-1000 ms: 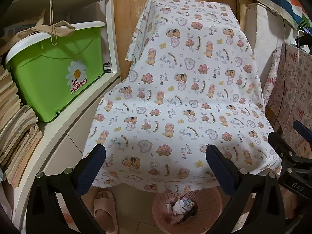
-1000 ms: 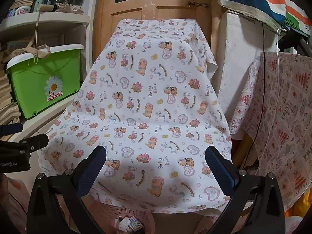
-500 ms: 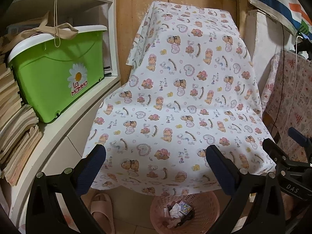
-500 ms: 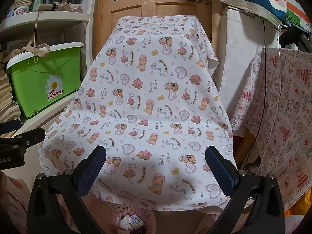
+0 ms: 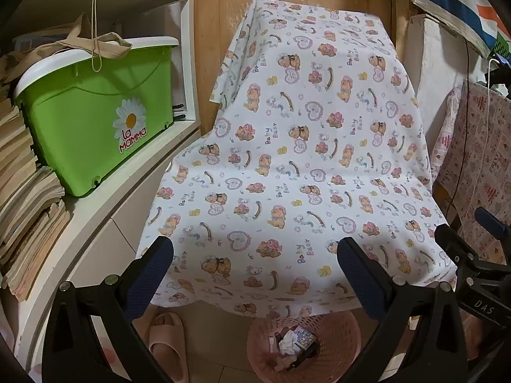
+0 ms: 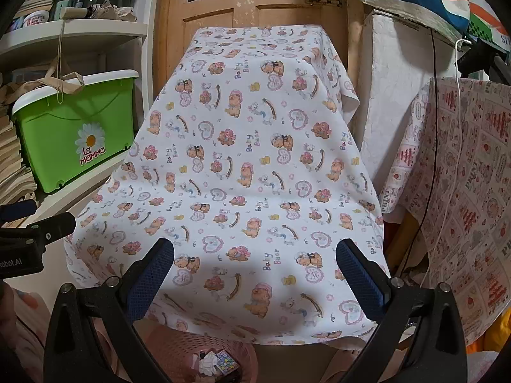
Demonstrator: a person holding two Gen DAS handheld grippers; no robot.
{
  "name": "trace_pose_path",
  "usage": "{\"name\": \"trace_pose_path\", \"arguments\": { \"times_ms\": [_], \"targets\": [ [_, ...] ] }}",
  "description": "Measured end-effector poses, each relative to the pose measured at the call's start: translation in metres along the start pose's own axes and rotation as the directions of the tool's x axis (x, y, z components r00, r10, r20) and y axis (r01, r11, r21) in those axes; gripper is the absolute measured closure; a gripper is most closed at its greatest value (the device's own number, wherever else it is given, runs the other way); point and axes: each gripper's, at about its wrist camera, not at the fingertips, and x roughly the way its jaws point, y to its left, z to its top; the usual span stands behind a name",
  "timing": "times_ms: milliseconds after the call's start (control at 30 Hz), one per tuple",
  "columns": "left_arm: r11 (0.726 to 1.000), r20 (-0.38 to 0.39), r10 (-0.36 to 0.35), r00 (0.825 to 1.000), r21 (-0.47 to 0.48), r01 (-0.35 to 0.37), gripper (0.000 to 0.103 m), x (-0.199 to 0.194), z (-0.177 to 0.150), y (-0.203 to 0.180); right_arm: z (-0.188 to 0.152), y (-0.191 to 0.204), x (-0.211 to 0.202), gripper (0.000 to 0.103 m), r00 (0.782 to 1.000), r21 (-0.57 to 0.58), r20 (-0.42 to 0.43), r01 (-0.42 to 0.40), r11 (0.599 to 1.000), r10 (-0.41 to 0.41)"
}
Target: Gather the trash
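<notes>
The trash (image 5: 295, 343), a crumpled white wad and a small colourful packet, lies in one pink mesh wastebasket (image 5: 338, 335) on the floor, partly under the hanging edge of the bear-print cloth (image 5: 287, 159) covering the desk. One pink slipper (image 5: 166, 344) lies just left of the basket. My left hand-held gripper (image 5: 255, 271) and right hand-held gripper (image 6: 255, 271) both hang wide open and empty above the cloth. One green La Mamma bin (image 5: 95, 121) stands on the white shelf (image 5: 105, 210) beside stacked papers (image 5: 25, 207).
</notes>
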Motion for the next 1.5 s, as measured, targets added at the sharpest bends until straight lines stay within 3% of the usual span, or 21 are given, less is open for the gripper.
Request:
{"name": "trace_pose_path", "arguments": {
  "times_ms": [1500],
  "targets": [
    [0.999,0.028,0.014,1.0,0.032,-0.015,0.001,-0.0083,0.0016,0.0004,-0.0021,0.0068,0.0011,0.001,1.0,0.011,-0.013,-0.008,1.0,0.008]
  ]
}}
